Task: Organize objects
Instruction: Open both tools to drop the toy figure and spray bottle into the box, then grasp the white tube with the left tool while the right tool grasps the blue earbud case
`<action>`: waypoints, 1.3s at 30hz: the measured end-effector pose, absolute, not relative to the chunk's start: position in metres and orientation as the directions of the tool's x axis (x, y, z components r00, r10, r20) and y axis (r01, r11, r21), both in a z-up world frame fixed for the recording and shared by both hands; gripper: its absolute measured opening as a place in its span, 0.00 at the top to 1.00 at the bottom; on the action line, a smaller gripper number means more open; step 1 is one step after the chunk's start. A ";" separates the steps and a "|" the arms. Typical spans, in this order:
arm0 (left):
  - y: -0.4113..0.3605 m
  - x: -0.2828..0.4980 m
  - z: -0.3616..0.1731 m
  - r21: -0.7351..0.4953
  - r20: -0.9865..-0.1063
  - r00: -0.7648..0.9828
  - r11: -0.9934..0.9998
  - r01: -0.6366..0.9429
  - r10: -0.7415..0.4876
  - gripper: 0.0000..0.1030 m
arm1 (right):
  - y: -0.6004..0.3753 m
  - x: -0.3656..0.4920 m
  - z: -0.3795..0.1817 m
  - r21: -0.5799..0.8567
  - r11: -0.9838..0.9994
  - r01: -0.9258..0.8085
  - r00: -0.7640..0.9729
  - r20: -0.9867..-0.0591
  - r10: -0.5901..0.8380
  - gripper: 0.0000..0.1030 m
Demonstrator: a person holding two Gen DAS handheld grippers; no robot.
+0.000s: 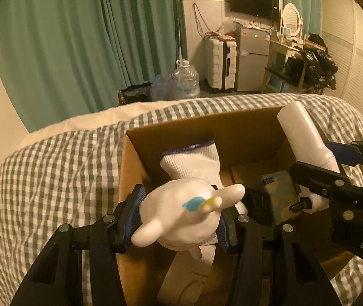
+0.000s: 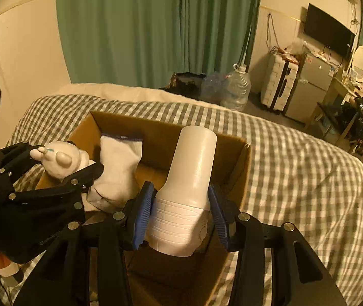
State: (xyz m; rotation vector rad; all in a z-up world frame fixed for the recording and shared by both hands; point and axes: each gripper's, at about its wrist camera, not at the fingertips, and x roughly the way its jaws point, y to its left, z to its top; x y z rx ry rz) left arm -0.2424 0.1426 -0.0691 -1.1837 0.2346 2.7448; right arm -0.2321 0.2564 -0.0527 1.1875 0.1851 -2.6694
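Note:
An open cardboard box [image 1: 130,168] [image 2: 235,168] sits on the checked bed. My left gripper [image 1: 179,219] is shut on a white toy figure [image 1: 181,214] with a blue and yellow mark, held over the box's left side; it also shows in the right wrist view [image 2: 59,160]. My right gripper [image 2: 179,216] is shut on a white hair dryer [image 2: 189,178], held over the box's right side; the dryer also shows in the left wrist view [image 1: 306,137]. A white sock [image 1: 196,160] [image 2: 117,168] and a dark flat item [image 1: 278,196] lie inside the box.
The grey checked bedspread [image 1: 54,178] [image 2: 296,168] surrounds the box. Beyond the bed are green curtains [image 1: 79,38], water bottles [image 1: 185,81], a white suitcase [image 1: 221,63], a small fridge [image 1: 251,58], a wall TV [image 1: 254,1] and a cluttered desk [image 1: 306,61].

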 end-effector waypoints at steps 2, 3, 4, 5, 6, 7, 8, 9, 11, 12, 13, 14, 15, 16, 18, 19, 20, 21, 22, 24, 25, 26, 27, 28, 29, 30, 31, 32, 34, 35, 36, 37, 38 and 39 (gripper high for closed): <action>0.144 -0.241 -0.069 0.081 -0.736 -0.673 -0.978 -0.195 0.073 0.50 | 0.258 -0.230 -0.054 -0.036 -0.970 0.240 -0.654 -0.745 -0.135 0.57; 0.145 -0.240 -0.068 0.084 -0.736 -0.673 -0.976 -0.198 0.073 0.50 | 0.259 -0.229 -0.052 -0.040 -0.971 0.236 -0.658 -0.742 -0.130 0.57; 0.145 -0.239 -0.067 0.087 -0.737 -0.672 -0.976 -0.201 0.073 0.49 | 0.260 -0.228 -0.051 -0.039 -0.971 0.234 -0.661 -0.740 -0.129 0.57; 0.146 -0.236 -0.065 0.088 -0.738 -0.671 -0.974 -0.209 0.077 0.49 | 0.261 -0.226 -0.049 -0.034 -0.972 0.233 -0.664 -0.736 -0.133 0.57; 0.146 -0.232 -0.062 0.089 -0.736 -0.672 -0.972 -0.217 0.083 0.48 | 0.262 -0.224 -0.046 -0.027 -0.973 0.227 -0.670 -0.730 -0.136 0.57; 0.146 -0.229 -0.060 0.093 -0.731 -0.677 -0.972 -0.218 0.082 0.42 | 0.264 -0.223 -0.043 -0.023 -0.975 0.223 -0.674 -0.726 -0.137 0.57; 0.146 -0.224 -0.056 0.105 -0.724 -0.686 -0.971 -0.215 0.073 0.31 | 0.265 -0.221 -0.040 -0.018 -0.976 0.218 -0.678 -0.721 -0.138 0.57; 0.141 -0.217 -0.051 0.116 -0.715 -0.696 -0.971 -0.209 0.065 0.25 | 0.265 -0.217 -0.035 -0.014 -0.977 0.214 -0.684 -0.716 -0.140 0.51; 0.135 -0.207 -0.043 0.124 -0.702 -0.710 -0.971 -0.206 0.061 0.19 | 0.268 -0.208 -0.024 -0.008 -0.978 0.207 -0.699 -0.701 -0.142 0.35; 0.131 -0.201 -0.037 0.123 -0.699 -0.713 -0.971 -0.205 0.063 0.19 | 0.267 -0.207 -0.017 -0.003 -0.978 0.207 -0.705 -0.694 -0.147 0.34; 0.129 -0.196 -0.032 0.121 -0.698 -0.713 -0.971 -0.205 0.063 0.18 | 0.265 -0.203 -0.011 0.000 -0.978 0.210 -0.712 -0.685 -0.153 0.34; 0.126 -0.192 -0.028 0.120 -0.696 -0.715 -0.972 -0.203 0.063 0.16 | 0.265 -0.196 -0.004 -0.002 -0.977 0.213 -0.720 -0.676 -0.155 0.33; 0.123 -0.185 -0.022 0.119 -0.689 -0.722 -0.973 -0.198 0.062 0.15 | 0.265 -0.188 0.004 -0.014 -0.977 0.212 -0.728 -0.670 -0.148 0.32; 0.121 -0.181 -0.017 0.118 -0.683 -0.728 -0.974 -0.194 0.062 0.12 | 0.265 -0.181 0.011 -0.029 -0.977 0.209 -0.736 -0.663 -0.138 0.27; 0.115 -0.167 -0.002 0.120 -0.665 -0.745 -0.976 -0.180 0.056 0.08 | 0.264 -0.167 0.026 -0.049 -0.977 0.209 -0.750 -0.650 -0.128 0.22; 0.113 -0.161 0.005 0.121 -0.655 -0.754 -0.977 -0.173 0.053 0.07 | 0.264 -0.160 0.033 -0.055 -0.976 0.212 -0.754 -0.644 -0.127 0.22; 0.112 -0.157 0.011 0.121 -0.648 -0.760 -0.978 -0.170 0.052 0.07 | 0.263 -0.152 0.039 -0.062 -0.975 0.214 -0.758 -0.639 -0.126 0.22; 0.109 -0.152 0.018 0.119 -0.639 -0.767 -0.979 -0.166 0.052 0.07 | 0.261 -0.143 0.047 -0.070 -0.974 0.217 -0.764 -0.633 -0.124 0.22; 0.108 -0.147 0.024 0.116 -0.633 -0.773 -0.980 -0.163 0.053 0.05 | 0.259 -0.135 0.054 -0.080 -0.973 0.218 -0.771 -0.625 -0.121 0.22; 0.106 -0.137 0.038 0.110 -0.623 -0.780 -0.981 -0.157 0.055 0.04 | 0.261 -0.123 0.066 -0.091 -0.971 0.221 -0.784 -0.608 -0.121 0.22; 0.103 -0.130 0.046 0.108 -0.616 -0.786 -0.982 -0.156 0.057 0.04 | 0.257 -0.114 0.073 -0.093 -0.971 0.222 -0.793 -0.597 -0.125 0.22; 0.101 -0.127 0.051 0.107 -0.611 -0.790 -0.982 -0.155 0.058 0.03 | 0.256 -0.109 0.077 -0.091 -0.971 0.223 -0.796 -0.592 -0.128 0.21; 0.098 -0.120 0.058 0.107 -0.601 -0.797 -0.983 -0.151 0.057 0.03 | 0.254 -0.104 0.082 -0.088 -0.971 0.224 -0.799 -0.586 -0.132 0.20; 0.096 -0.115 0.064 0.106 -0.594 -0.803 -0.983 -0.147 0.056 0.03 | 0.253 -0.098 0.086 -0.086 -0.971 0.225 -0.803 -0.581 -0.135 0.18; 0.094 -0.110 0.070 0.105 -0.587 -0.808 -0.984 -0.144 0.056 0.03 | 0.251 -0.093 0.090 -0.087 -0.971 0.225 -0.806 -0.576 -0.135 0.17; 0.092 -0.106 0.075 0.103 -0.582 -0.812 -0.985 -0.142 0.056 0.02 | 0.250 -0.088 0.094 -0.091 -0.970 0.224 -0.810 -0.572 -0.133 0.16; 0.091 -0.101 0.080 0.100 -0.577 -0.815 -0.986 -0.137 0.055 0.02 | 0.249 -0.082 0.098 -0.096 -0.970 0.223 -0.813 -0.567 -0.131 0.15; 0.090 -0.097 0.083 0.096 -0.574 -0.817 -0.987 -0.132 0.053 0.02 | 0.248 -0.077 0.101 -0.103 -0.969 0.224 -0.817 -0.563 -0.128 0.14; 0.087 -0.091 0.087 0.092 -0.575 -0.816 -0.988 -0.126 0.051 0.01 | 0.246 -0.067 0.106 -0.112 -0.968 0.225 -0.821 -0.557 -0.126 0.11; 0.084 -0.087 0.089 0.090 -0.577 -0.815 -0.988 -0.122 0.049 0.01 | 0.245 -0.062 0.107 -0.113 -0.968 0.225 -0.823 -0.554 -0.127 0.11; 0.081 -0.082 0.090 0.086 -0.578 -0.815 -0.989 -0.119 0.048 0.01 | 0.246 -0.056 0.109 -0.109 -0.968 0.228 -0.824 -0.550 -0.132 0.11; 0.079 -0.078 0.089 0.082 -0.580 -0.813 -0.989 -0.121 0.052 0.01 | 0.245 -0.051 0.110 -0.105 -0.967 0.234 -0.824 -0.550 -0.140 0.11; 0.078 -0.075 0.088 0.075 -0.582 -0.811 -0.989 -0.126 0.060 0.01 | 0.245 -0.047 0.111 -0.102 -0.965 0.243 -0.822 -0.550 -0.149 0.11; 0.076 -0.073 0.086 0.068 -0.584 -0.809 -0.990 -0.127 0.064 0.01 | 0.244 -0.043 0.112 -0.106 -0.963 0.248 -0.821 -0.551 -0.151 0.11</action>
